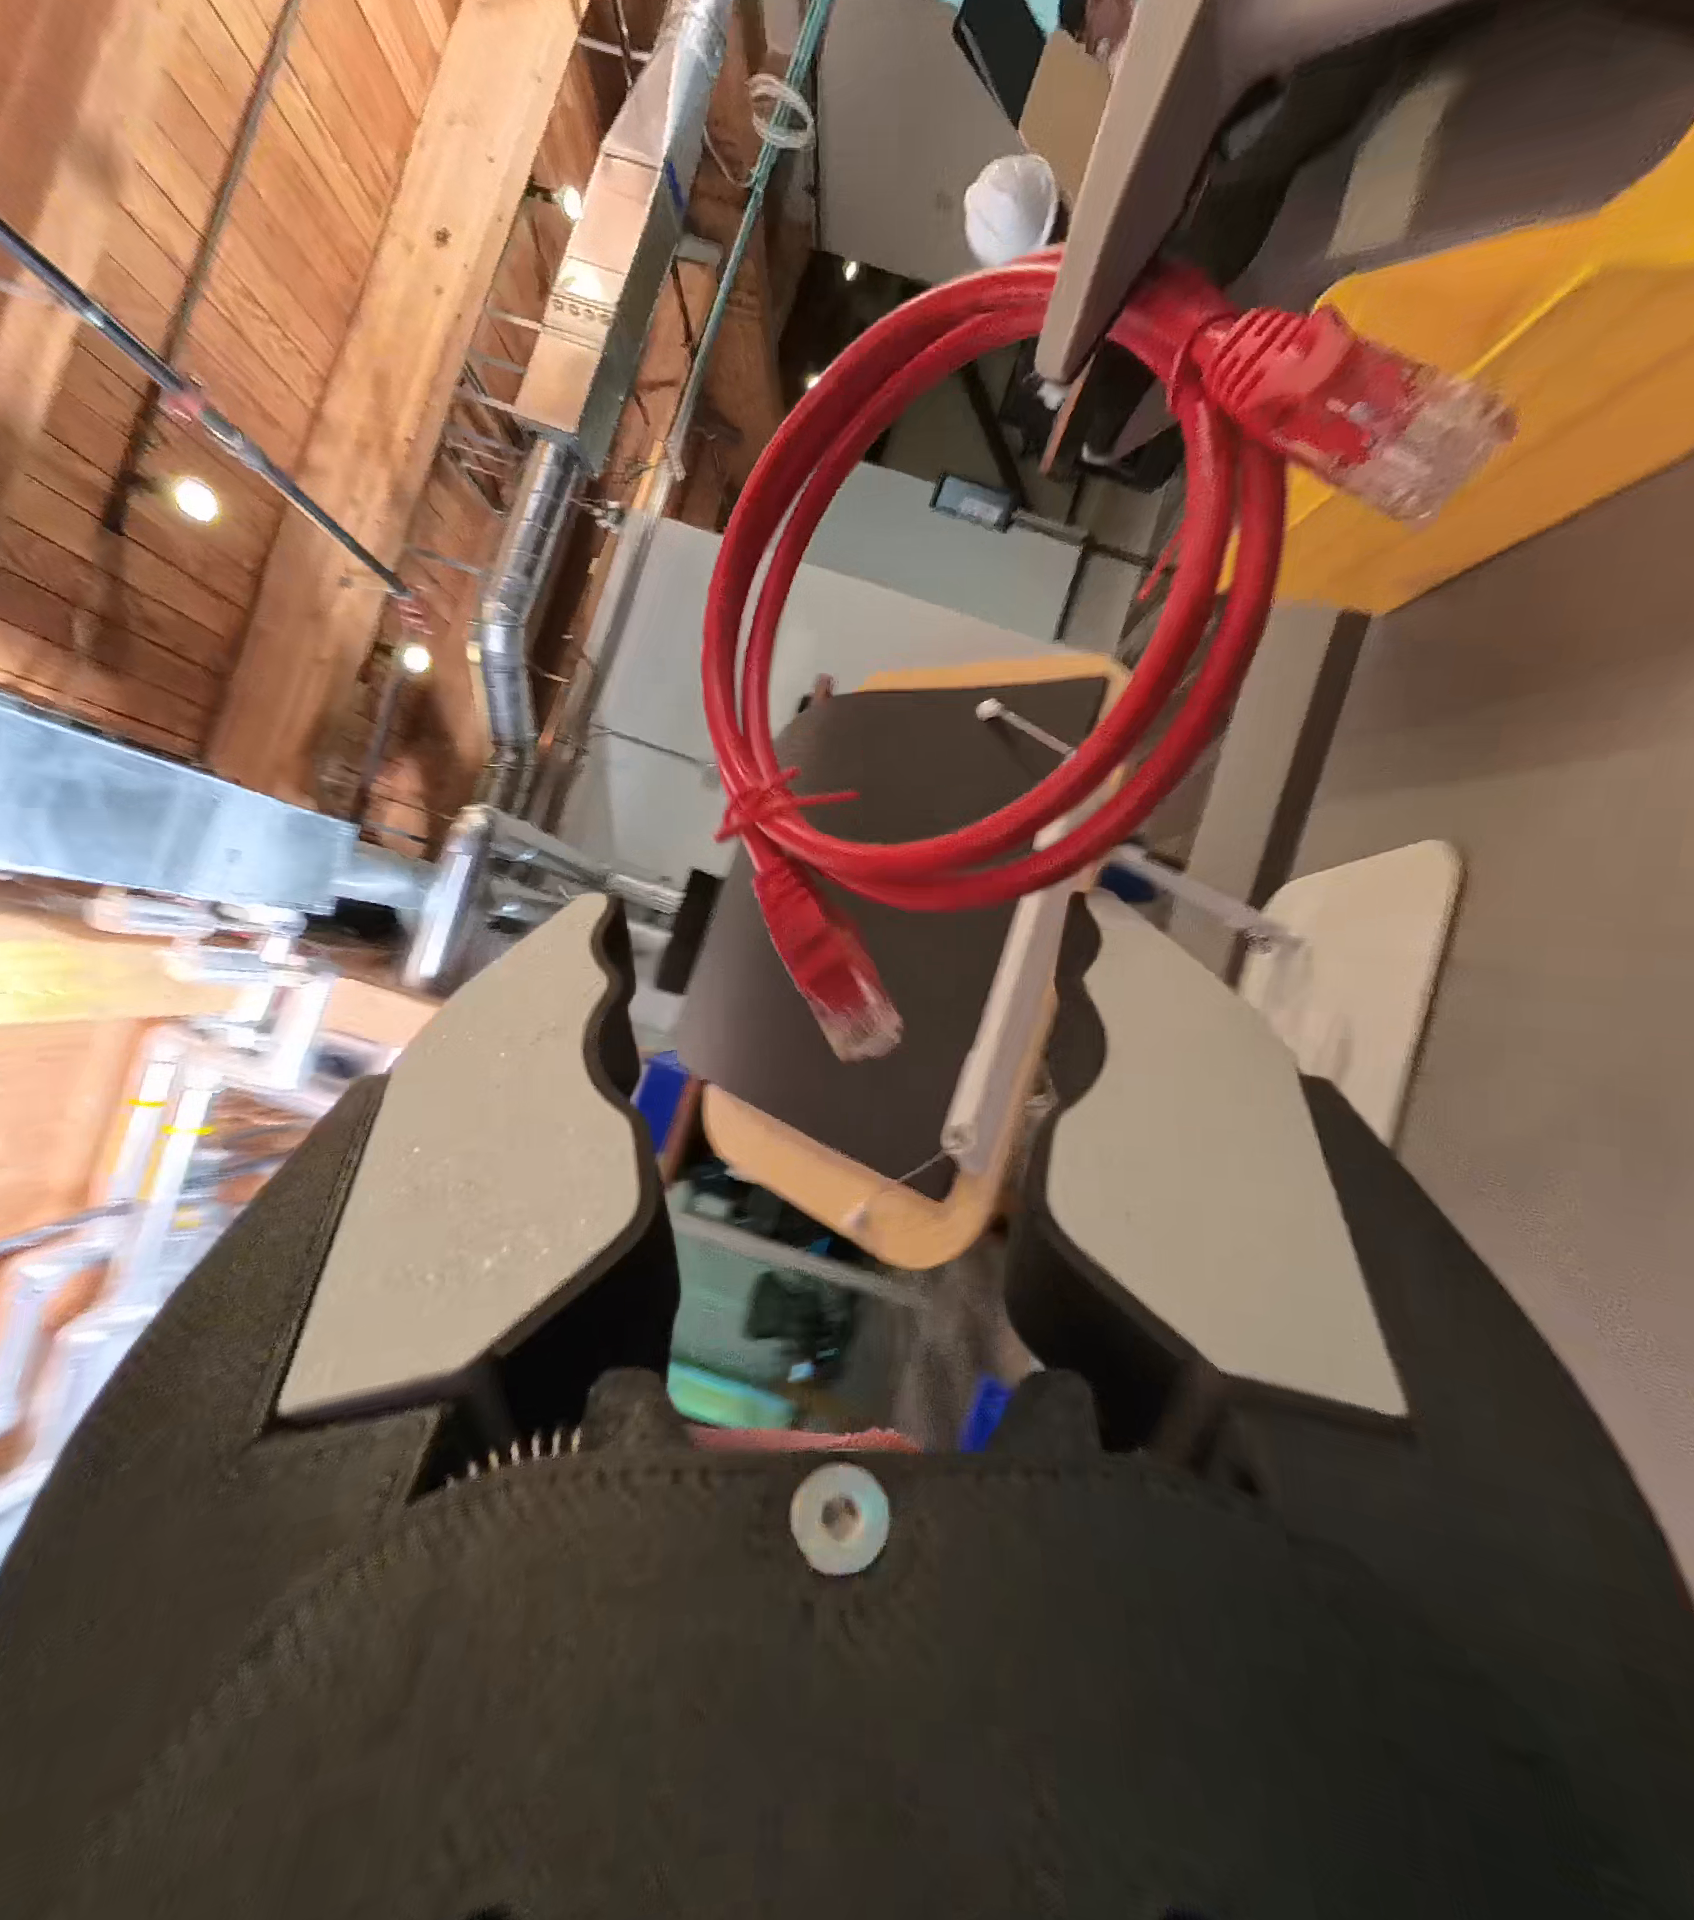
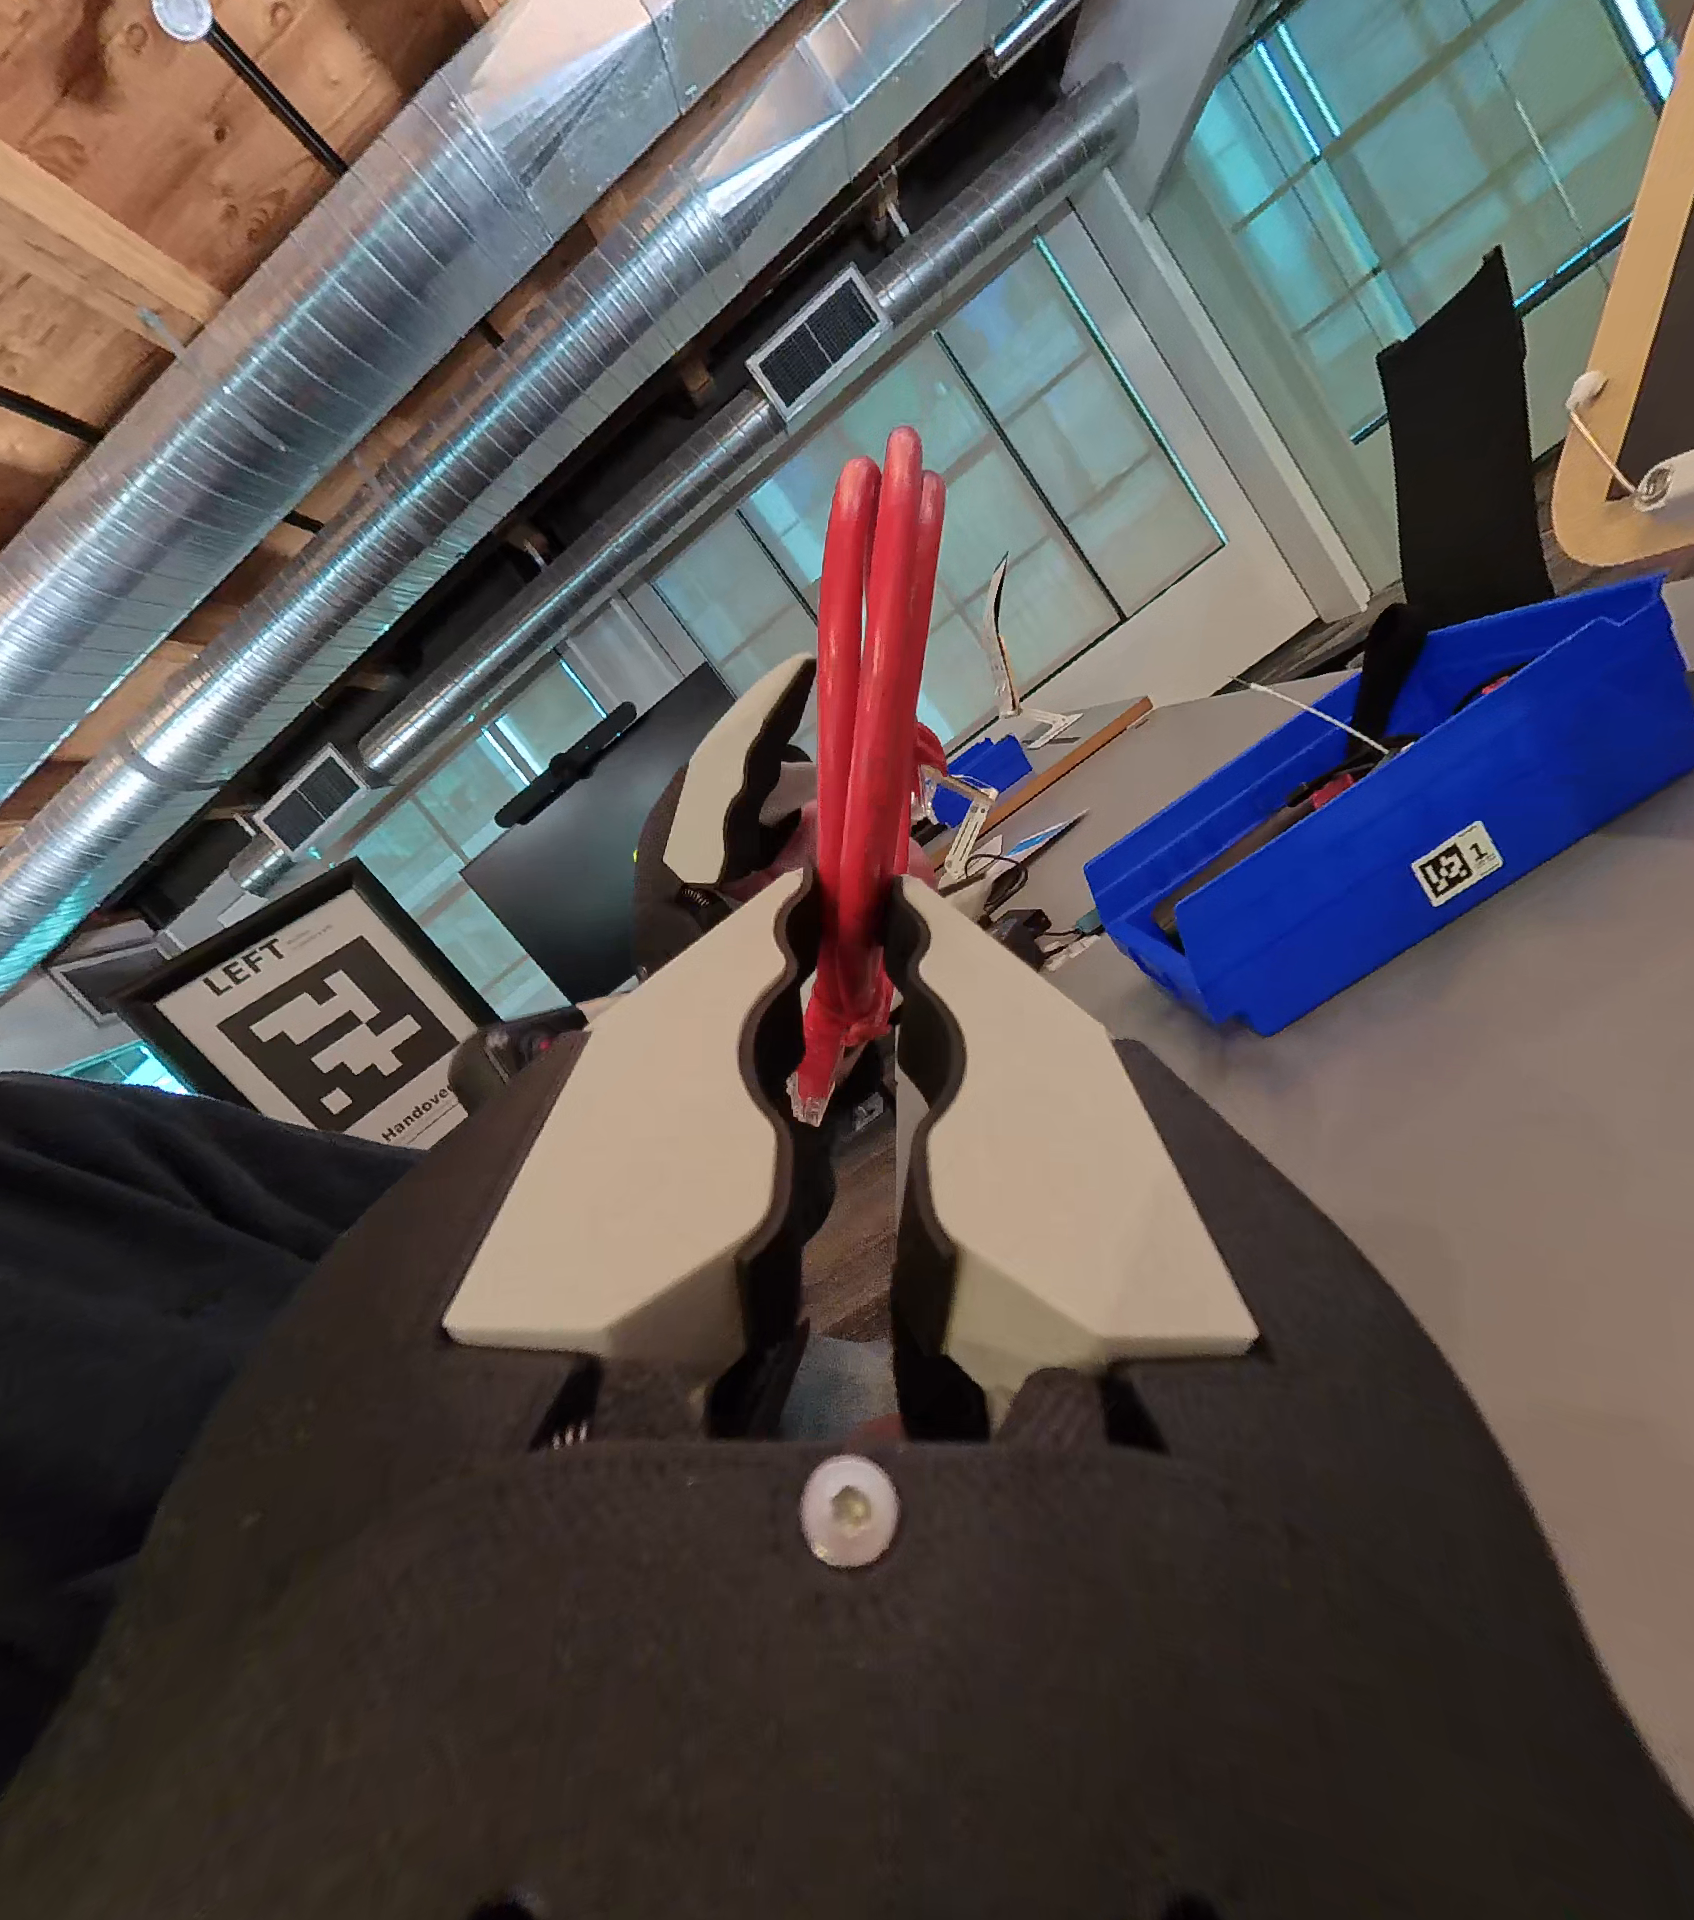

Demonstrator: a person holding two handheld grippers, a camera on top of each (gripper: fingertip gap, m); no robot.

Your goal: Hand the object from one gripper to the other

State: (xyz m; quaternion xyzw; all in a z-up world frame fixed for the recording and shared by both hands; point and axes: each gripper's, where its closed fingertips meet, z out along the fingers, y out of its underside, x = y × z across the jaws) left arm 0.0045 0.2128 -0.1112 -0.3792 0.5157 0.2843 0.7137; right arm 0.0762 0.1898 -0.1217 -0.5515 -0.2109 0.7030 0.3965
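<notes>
A red network cable (image 1: 1238,358), coiled and tied with red ties, hangs in the air in the left wrist view. My right gripper (image 2: 853,894) is shut on the coil (image 2: 874,623) near one clear plug; one of its fingers (image 1: 1123,208) shows at the top right of the left wrist view. My left gripper (image 1: 848,935) is open and empty, just below the coil's lower edge and its dangling plug (image 1: 843,987). One of the left gripper's fingers (image 2: 729,790) shows right behind the cable in the right wrist view.
A blue bin (image 2: 1342,904) with items stands on the grey table (image 2: 1445,1299) to the right. A yellow bin (image 1: 1570,343) lies on the table (image 1: 1601,935). A framed marker sign (image 2: 323,1018) stands at left, by a dark sleeve (image 2: 95,1299). A wood-edged dark board (image 1: 874,852) is behind the cable.
</notes>
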